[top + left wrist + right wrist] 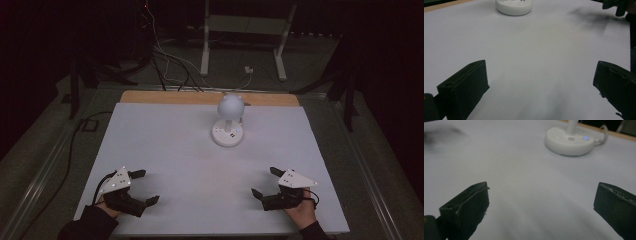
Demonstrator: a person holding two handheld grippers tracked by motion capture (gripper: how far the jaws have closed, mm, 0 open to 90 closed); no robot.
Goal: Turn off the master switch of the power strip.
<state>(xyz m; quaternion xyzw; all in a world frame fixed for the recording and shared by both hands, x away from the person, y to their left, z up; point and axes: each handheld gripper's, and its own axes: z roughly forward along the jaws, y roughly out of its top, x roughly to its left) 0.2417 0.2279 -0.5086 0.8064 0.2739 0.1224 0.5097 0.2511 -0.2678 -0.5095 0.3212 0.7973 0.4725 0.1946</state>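
Observation:
A small white desk lamp [229, 120] with a round base and a rounded head stands at the middle back of the white table [200, 160]. Its base [514, 7] lies far ahead in the left gripper view; in the right gripper view the base [570, 141] shows a small blue light. My left gripper [145, 187] rests near the front left edge, open and empty, its jaws wide apart [540, 87]. My right gripper [264, 182] rests near the front right edge, also open with nothing between its jaws [541, 207].
A wooden strip [165, 97] runs along the table's back edge. Beyond it, white stand legs [205, 45] and loose cables [170, 65] lie on the dark floor. The lamp's cord [602, 133] leaves the base toward the back.

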